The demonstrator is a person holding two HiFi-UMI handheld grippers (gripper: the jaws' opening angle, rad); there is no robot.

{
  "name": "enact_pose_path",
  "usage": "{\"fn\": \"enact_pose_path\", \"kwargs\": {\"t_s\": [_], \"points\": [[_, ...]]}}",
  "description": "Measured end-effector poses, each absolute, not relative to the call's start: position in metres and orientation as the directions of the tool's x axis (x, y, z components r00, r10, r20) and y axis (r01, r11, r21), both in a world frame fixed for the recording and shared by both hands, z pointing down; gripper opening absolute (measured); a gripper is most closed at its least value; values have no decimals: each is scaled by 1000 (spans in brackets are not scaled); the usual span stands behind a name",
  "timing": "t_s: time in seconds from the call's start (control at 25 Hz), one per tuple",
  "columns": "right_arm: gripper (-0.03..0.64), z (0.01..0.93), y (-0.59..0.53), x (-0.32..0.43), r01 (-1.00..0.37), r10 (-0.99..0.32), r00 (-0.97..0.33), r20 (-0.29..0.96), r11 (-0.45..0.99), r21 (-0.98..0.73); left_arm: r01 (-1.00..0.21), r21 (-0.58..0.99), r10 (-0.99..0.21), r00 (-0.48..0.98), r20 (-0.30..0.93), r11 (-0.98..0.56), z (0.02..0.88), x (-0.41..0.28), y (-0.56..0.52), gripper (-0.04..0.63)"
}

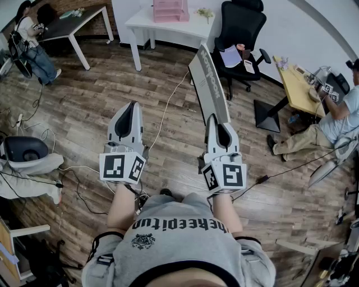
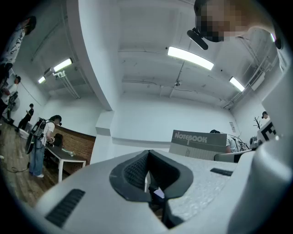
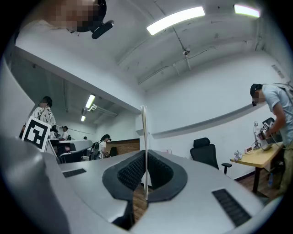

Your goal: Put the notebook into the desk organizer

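Right hand-held gripper [image 1: 217, 128] is clamped on the lower edge of the notebook [image 1: 208, 84]. The grey notebook stands up out of the jaws, in the air over the wood floor [image 1: 101, 95], leaning toward the far left.

Right gripper view: only the notebook's thin edge shows, a pale strip pinched between the black pads [image 3: 130, 172].

Left gripper view: here the cover faces the camera, off to the right, and the print "NOTEBOOK" can be read.

Left hand-held gripper [image 1: 128, 115] is level with the right one and well apart from the notebook. Its jaws are closed together with nothing in them.

Head view alone shows the pink desk organizer [image 1: 170, 10]. It sits on the far white desk [image 1: 140, 23], well apart from the notebook, with a black chair [image 1: 240, 28] to the right.
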State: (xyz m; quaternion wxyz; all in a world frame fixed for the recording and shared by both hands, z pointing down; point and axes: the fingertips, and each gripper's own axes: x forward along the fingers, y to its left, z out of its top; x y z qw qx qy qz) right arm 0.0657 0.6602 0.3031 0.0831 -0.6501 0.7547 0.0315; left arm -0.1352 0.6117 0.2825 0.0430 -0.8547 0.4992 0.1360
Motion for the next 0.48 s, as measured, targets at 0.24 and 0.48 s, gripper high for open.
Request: {"fn": "enact_pose_path", "kwargs": {"t_s": [0.24, 0.48], "points": [[9, 304, 658, 56, -987, -975, -140, -172, 151, -56, -863, 79, -841, 462, -281, -500, 288, -146, 607, 5], [9, 301, 658, 49, -987, -974, -143, -175, 154, -53, -858, 64, -837, 477, -268, -509, 285, -150, 609, 5]]}}
